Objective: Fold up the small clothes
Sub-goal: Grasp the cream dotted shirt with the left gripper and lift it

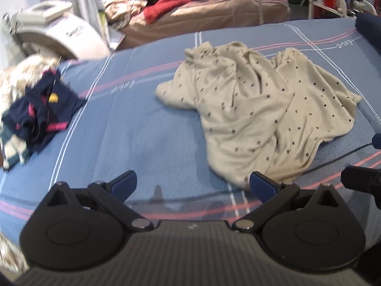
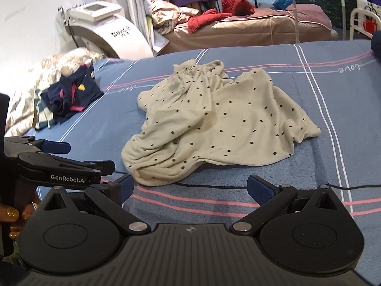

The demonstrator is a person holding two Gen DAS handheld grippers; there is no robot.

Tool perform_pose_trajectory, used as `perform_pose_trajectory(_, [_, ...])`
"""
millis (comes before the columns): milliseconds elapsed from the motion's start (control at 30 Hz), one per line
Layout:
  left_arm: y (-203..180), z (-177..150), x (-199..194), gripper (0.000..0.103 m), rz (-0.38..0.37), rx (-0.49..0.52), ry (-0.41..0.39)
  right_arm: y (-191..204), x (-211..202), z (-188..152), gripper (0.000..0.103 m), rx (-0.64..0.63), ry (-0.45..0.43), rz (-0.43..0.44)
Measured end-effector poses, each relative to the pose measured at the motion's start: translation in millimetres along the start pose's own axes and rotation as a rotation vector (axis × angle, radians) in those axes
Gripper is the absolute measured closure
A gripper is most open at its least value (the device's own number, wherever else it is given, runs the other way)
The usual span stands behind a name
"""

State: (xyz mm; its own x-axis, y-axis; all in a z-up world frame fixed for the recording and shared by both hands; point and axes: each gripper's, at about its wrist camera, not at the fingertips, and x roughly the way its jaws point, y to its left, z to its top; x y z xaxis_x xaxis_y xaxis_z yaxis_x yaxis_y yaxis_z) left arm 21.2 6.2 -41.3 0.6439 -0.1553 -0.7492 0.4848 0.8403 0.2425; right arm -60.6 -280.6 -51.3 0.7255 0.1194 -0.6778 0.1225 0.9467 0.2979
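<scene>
A cream garment with dark dots (image 1: 257, 109) (image 2: 214, 124) lies crumpled on the blue striped bedsheet (image 1: 133, 128) (image 2: 345, 90). My left gripper (image 1: 193, 186) is open, just short of the garment's near hem, with its right finger close to the cloth edge. My right gripper (image 2: 189, 188) is also open, hovering in front of the garment's near edge with nothing between its fingers. The left gripper (image 2: 54, 159) shows at the left of the right wrist view, held by a hand (image 2: 14, 214).
A pile of dark navy clothes with pink trim (image 1: 40, 114) (image 2: 71, 95) sits at the bed's left. A black cable (image 2: 238, 187) crosses the sheet near the grippers. Behind stand a white machine (image 2: 107, 33) and a brown couch with red cloth (image 2: 238, 21).
</scene>
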Motion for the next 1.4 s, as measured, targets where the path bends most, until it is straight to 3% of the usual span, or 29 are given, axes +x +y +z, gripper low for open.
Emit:
perform_pose_trajectory(167, [-33.7,38.9,22.2,0.0,-0.073,0.136,-0.094,-13.6,3.3,1.6,0.0,-0.026,-0.049,-0.083])
perform_pose_trajectory(267, [-57.5,61.8,35.9,0.011,-0.13,0.189,-0.112,-22.5,-0.2,4.5,0.0,0.01,-0.064,-0.104])
perform_pose_trajectory(367, [-75.5,71.8,46.3,0.03,-0.186,0.206,-0.101,-27.6,-7.2,3.1,0.0,0.049,-0.082,-0.112])
perform_pose_trajectory(433, [-82.6,73.1,52.7,0.053,-0.2,0.2,-0.073,-30.3,-12.3,0.9,0.0,0.063,-0.092,-0.131])
perform_pose_trajectory(467, [-84.8,71.1,55.0,0.057,-0.214,0.192,-0.06,-32.5,-14.4,0.2,0.0,0.07,-0.095,-0.141])
perform_pose_trajectory(533, [-84.9,66.6,60.2,0.084,-0.224,0.167,-0.038,-38.2,-18.1,-1.3,0.0,0.087,-0.099,-0.152])
perform_pose_trajectory(633, [-72.2,57.7,57.0,0.094,-0.245,0.104,-0.039,-45.5,-21.1,-3.6,0.0,0.11,-0.103,-0.173])
perform_pose_trajectory(733, [-35.7,49.6,43.1,0.095,-0.347,-0.056,-0.09,-50.9,-22.2,-3.4,0.0,0.127,-0.117,-0.182])
perform_pose_trajectory(800, [-12.2,46.8,40.9,0.095,-0.374,-0.149,-0.082,-51.9,-21.5,-1.1,0.0,0.122,-0.13,-0.168])
perform_pose_trajectory(1067, [83.2,25.0,31.3,0.099,-0.227,-0.335,-0.09,-62.7,1.0,19.9,0.0,0.123,-0.127,-0.12])
perform_pose_trajectory(1267, [151.9,0.5,28.4,0.1,-0.021,-0.428,-0.068,-92.7,21.1,36.0,0.0,0.236,-0.113,-0.13])
perform_pose_trajectory(1367, [166.6,-4.7,35.0,0.098,-0.093,-0.495,-0.031,-102.8,30.9,39.8,0.0,0.32,-0.095,-0.113])
perform_pose_trajectory(1400, [162.0,-3.0,36.0,0.092,-0.125,-0.49,-0.041,-104.3,34.6,39.8,0.0,0.344,-0.09,-0.096])
